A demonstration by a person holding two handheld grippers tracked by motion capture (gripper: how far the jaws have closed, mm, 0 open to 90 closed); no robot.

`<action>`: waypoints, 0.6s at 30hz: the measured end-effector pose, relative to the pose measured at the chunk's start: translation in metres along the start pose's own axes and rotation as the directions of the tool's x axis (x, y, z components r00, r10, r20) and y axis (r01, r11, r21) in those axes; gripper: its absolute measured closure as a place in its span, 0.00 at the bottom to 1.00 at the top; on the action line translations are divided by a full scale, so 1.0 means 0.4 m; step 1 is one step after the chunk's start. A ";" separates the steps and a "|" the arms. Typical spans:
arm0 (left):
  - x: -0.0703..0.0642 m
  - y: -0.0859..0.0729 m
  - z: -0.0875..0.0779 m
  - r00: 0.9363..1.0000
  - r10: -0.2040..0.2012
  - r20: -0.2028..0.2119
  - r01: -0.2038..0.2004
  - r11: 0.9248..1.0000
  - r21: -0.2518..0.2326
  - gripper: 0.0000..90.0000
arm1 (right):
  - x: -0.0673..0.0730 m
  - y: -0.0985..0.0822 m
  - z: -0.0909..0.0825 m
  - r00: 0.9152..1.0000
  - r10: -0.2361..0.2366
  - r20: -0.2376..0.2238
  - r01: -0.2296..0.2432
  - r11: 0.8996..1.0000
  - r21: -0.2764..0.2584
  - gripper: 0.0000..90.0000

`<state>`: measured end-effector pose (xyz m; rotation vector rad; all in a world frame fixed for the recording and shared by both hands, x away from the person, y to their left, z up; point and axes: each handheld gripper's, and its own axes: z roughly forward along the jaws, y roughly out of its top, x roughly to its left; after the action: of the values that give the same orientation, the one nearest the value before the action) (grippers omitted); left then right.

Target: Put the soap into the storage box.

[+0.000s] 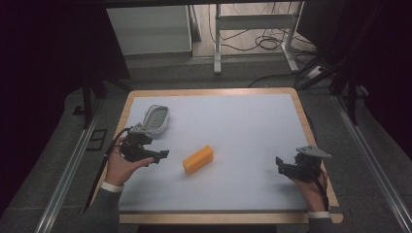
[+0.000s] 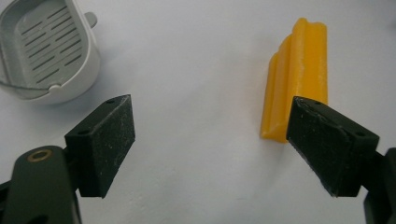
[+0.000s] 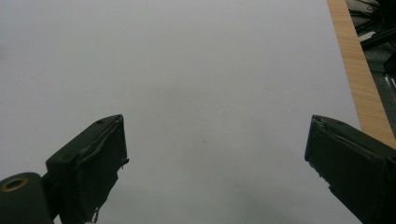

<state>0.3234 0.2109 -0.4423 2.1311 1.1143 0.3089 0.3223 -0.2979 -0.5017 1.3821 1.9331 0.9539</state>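
Note:
A yellow-orange bar of soap (image 1: 197, 159) lies on the white table top, a little left of centre; in the left gripper view the soap (image 2: 295, 74) sits just beyond the right jaw. A grey slotted soap dish (image 1: 156, 119) (image 2: 44, 46) rests at the table's left rear. My left gripper (image 1: 163, 155) (image 2: 210, 140) is held low to the left of the soap, open, with nothing between its jaws. My right gripper (image 1: 280, 162) (image 3: 215, 163) hovers near the table's right front, open over bare surface.
The white mat (image 1: 233, 126) lies on a wooden table whose edge (image 1: 318, 145) (image 3: 359, 70) runs close by the right gripper. Beyond the table are a white desk frame (image 1: 252, 34), cables on the floor and dark curtains at both sides.

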 end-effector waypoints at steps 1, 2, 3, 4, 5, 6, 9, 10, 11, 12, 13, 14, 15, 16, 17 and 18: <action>-0.003 0.004 0.003 1.000 0.003 0.001 -0.003 1.000 0.000 0.18 | 0.000 0.000 0.000 1.000 0.001 0.003 -0.001 1.000 -0.004 0.06; -0.006 0.008 0.006 1.000 0.007 0.002 -0.007 1.000 0.003 0.18 | 0.001 0.001 -0.001 1.000 0.001 0.005 -0.001 1.000 -0.005 0.06; -0.008 0.011 0.008 1.000 0.011 0.001 -0.011 1.000 0.004 0.18 | 0.001 0.001 -0.001 1.000 0.000 0.005 0.000 1.000 -0.006 0.06; -0.012 0.016 0.010 1.000 0.015 0.004 -0.015 1.000 0.005 0.18 | 0.001 0.001 -0.002 1.000 -0.001 0.006 0.001 1.000 -0.007 0.06; -0.016 0.020 0.012 1.000 0.023 0.004 -0.023 1.000 0.007 0.18 | 0.001 0.001 -0.002 1.000 -0.001 0.005 0.001 1.000 -0.007 0.06; -0.020 0.025 0.013 1.000 0.030 0.004 -0.030 1.000 0.010 0.18 | 0.001 0.001 -0.002 1.000 0.000 0.005 0.000 1.000 -0.008 0.06; -0.032 0.037 0.016 0.999 0.044 0.007 -0.044 0.999 0.010 0.18 | 0.001 0.000 0.000 1.000 0.000 0.007 0.000 1.000 -0.006 0.06; -0.035 0.042 0.016 0.999 0.048 0.010 -0.048 0.999 0.011 0.18 | 0.001 0.000 0.000 1.000 0.000 0.006 0.000 1.000 -0.006 0.06; -0.035 0.042 0.016 0.999 0.048 0.010 -0.048 0.999 0.011 0.18 | 0.001 -0.001 0.001 1.000 -0.001 0.007 0.001 1.000 -0.005 0.06; -0.044 0.049 0.018 0.998 0.060 0.011 -0.060 0.998 0.015 0.18 | 0.001 -0.001 0.000 1.000 -0.002 0.008 0.002 1.000 -0.004 0.06; -0.044 0.049 0.018 0.998 0.060 0.011 -0.060 0.998 0.015 0.18 | 0.000 -0.001 0.000 1.000 -0.002 0.008 0.002 1.000 -0.005 0.06; -0.052 0.056 0.021 0.998 0.068 0.016 -0.069 0.997 0.020 0.17 | 0.000 -0.001 0.000 1.000 -0.001 0.009 0.001 1.000 -0.005 0.06; -0.055 0.059 0.023 0.997 0.073 0.014 -0.073 0.997 0.023 0.17 | 0.000 0.000 0.000 1.000 -0.001 0.009 0.001 1.000 -0.005 0.06; -0.059 0.062 0.026 0.997 0.075 0.017 -0.075 0.997 0.025 0.17 | 0.000 0.000 0.000 1.000 -0.001 0.009 0.001 1.000 -0.006 0.06; -0.062 0.065 0.029 0.997 0.079 0.020 -0.079 0.996 0.029 0.17 | 0.001 0.000 0.000 1.000 -0.001 0.009 0.001 1.000 -0.006 0.06; -0.066 0.067 0.033 0.996 0.084 0.020 -0.085 0.996 0.033 0.17 | 0.001 -0.001 0.000 1.000 -0.002 0.009 0.002 1.000 -0.006 0.06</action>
<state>0.3309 0.1736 -0.4306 2.2103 1.0276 0.3104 0.3221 -0.2976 -0.5019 1.3789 1.9235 0.9501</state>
